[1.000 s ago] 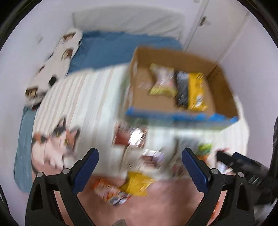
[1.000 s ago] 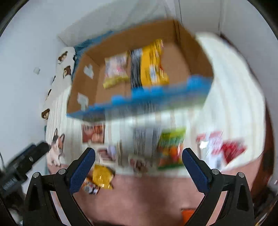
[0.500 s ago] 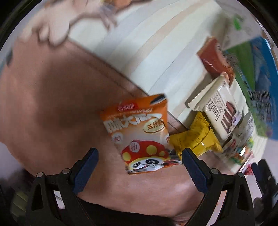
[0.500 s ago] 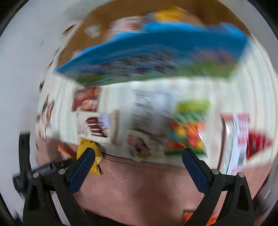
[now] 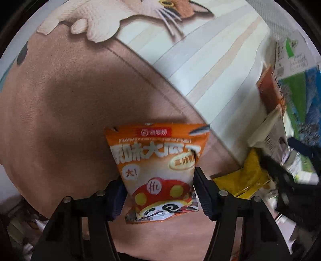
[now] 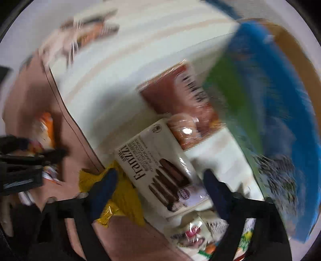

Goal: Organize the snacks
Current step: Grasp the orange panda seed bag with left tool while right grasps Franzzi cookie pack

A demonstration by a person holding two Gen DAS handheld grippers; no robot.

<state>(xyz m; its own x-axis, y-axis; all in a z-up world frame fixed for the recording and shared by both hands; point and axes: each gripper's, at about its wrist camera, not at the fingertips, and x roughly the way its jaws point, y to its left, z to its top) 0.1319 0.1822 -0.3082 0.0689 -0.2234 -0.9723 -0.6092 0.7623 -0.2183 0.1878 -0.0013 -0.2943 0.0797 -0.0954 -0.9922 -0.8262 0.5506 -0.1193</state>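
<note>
My left gripper (image 5: 158, 192) has its jaws closed in against both sides of an orange snack bag (image 5: 158, 160) with a red-capped cartoon face, lying on the brown blanket (image 5: 70, 120). My right gripper (image 6: 160, 186) is open, its jaws either side of a cream Franzzi wafer pack (image 6: 158, 172). A yellow packet (image 6: 122, 198) lies under its left finger. A red-brown snack pack (image 6: 176, 96) lies beyond. The cardboard box (image 6: 280, 120) with blue and green sides stands at the right. The right view is blurred.
A striped white sheet (image 5: 210, 66) with a printed cat (image 5: 140, 16) covers the bed beyond the blanket. More snack packs (image 6: 192, 235) lie low in the right view. The right gripper's black frame (image 5: 291, 186) is close at the right of the left view.
Both grippers dropped from a high view of the box to the snacks. My left jaws closed in on the orange bag. My right gripper swung left over the wafer pack.
</note>
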